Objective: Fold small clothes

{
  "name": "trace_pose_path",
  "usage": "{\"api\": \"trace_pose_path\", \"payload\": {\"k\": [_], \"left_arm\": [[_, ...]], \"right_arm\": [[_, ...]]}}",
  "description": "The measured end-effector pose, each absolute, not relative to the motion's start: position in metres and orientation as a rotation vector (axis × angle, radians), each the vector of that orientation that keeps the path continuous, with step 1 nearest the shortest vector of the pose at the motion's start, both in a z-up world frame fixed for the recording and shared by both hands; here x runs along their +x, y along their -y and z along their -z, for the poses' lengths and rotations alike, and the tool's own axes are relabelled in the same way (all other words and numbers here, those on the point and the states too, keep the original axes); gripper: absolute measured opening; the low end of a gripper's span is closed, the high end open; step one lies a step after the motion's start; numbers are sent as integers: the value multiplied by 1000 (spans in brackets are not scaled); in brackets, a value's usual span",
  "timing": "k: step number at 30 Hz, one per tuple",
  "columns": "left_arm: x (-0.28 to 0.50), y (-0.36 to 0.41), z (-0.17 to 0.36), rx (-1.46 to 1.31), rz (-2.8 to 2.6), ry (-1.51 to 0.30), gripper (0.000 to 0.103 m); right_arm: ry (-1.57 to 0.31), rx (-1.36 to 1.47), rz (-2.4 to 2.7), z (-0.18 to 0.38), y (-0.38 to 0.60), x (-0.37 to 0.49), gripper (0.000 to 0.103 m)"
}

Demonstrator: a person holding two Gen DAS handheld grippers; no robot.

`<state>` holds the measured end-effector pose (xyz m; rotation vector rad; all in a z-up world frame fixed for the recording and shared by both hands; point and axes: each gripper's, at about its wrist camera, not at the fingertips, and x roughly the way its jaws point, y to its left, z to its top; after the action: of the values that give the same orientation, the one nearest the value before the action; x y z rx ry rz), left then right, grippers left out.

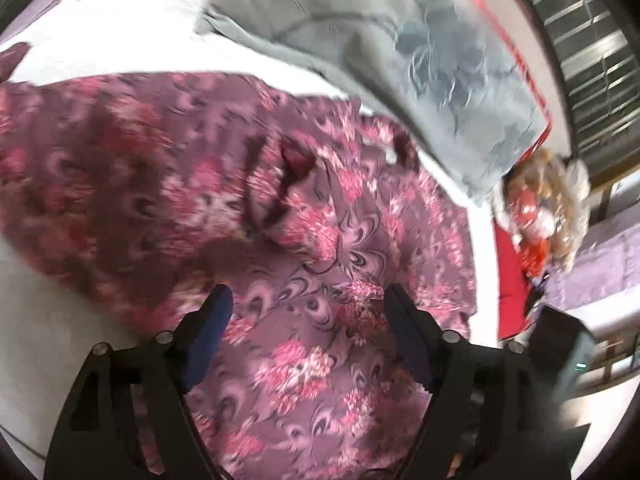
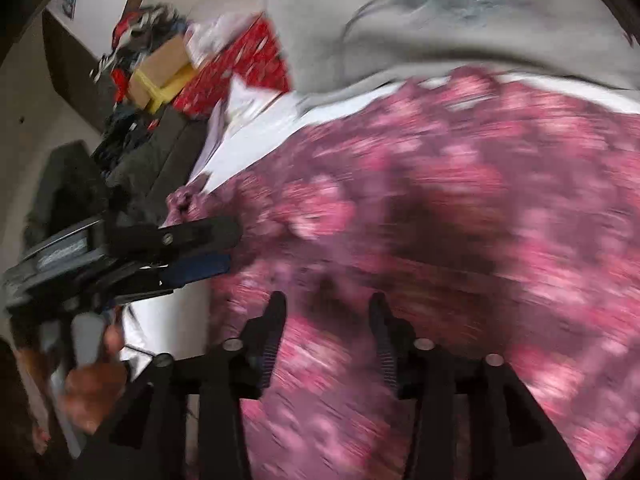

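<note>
left gripper [image 1: 306, 312]: mine, pitched steeply down over the garment [image 1: 168, 168]. Jaws spread wide, nothing pinched; cloth shows in the gap below them.
right gripper [image 2: 328, 320]: also angled down over the garment [image 2: 440, 208]. Jaws parted, pads clear of the cloth as far as the blur lets me tell.
left hand [image 2: 94, 384]: seen from the right wrist view, wrapped round the left gripper's [image 2: 224, 250] handle at the sheet's left edge.
garment: one, purple-pink floral, rumpled, spread across the middle of the sheet, a fold ridge near its centre.
count: two grippers, one garment, one grey cloth [image 1: 360, 40].
grey cloth: lies at the sheet's far edge, beyond the garment.
surface: white sheet [image 1: 140, 36], bed-like.
room: red patterned fabric [image 2: 240, 72] and a cardboard box [image 2: 160, 70] piled past the far-left corner; both views motion-blurred.
</note>
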<state>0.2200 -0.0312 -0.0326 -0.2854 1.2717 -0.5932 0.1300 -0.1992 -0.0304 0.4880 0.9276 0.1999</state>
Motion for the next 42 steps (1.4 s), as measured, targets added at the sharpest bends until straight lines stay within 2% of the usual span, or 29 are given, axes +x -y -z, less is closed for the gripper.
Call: {"api": "trace_pose_path", "payload": {"k": [4,5,6,7,8,13,15,16,17,18,20,21,24,25,27,29,35,39,42], "left_arm": [[237,62,54,-248,512,-1319,77],[239,64,56,-252,495,-1309,72],[244,66,55,-264,469,-1288,59],[247,67,55,-270,461,-1280,12],[253,67,54,-288,461,-1300,3],[248,38,39,-354,385,-1180,3],[248,38,51,-298,357,-1211,3],[249,40,61,-267,341,-1248,4],[251,41,72,-244,333,-1283,5],[251,40,78,-238,341,-1278,7],[250,37,77,-239,347,-1270,8],[247,33,75,-250,346,-1276,8],[235,24,59,-234,377,-1256,17],[232,18,53,-219,379,-1235,24],[229,-9,38,-206,343,-1168,37],[232,-34,32,-239,311,-1139,49],[284,-160,22,-423,102,-1144,51],[324,-194,24,-464,53,-1199,51],[346,-192,32,-400,45,-1243,59]], "right_arm": [[-862,556,18,26,285,95,51],[-842,580,67,25,301,90,53],[-817,610,126,24,323,85,53],[-796,637,175,25,341,80,53],[-778,668,223,26,358,76,53],[-732,837,300,48,416,70,53],[-780,856,279,67,418,80,53],[-803,856,253,74,417,82,48],[-832,834,214,80,413,89,19],[-853,765,216,79,405,94,6],[-828,706,247,72,397,91,6],[-836,680,278,69,393,91,11],[-803,621,323,50,382,83,13],[-777,597,320,42,378,79,15],[-737,555,294,27,362,75,34],[-730,529,241,19,347,81,39],[-797,431,59,23,260,130,41],[-825,414,-53,29,201,175,41],[-873,371,-77,44,169,201,41]]}}
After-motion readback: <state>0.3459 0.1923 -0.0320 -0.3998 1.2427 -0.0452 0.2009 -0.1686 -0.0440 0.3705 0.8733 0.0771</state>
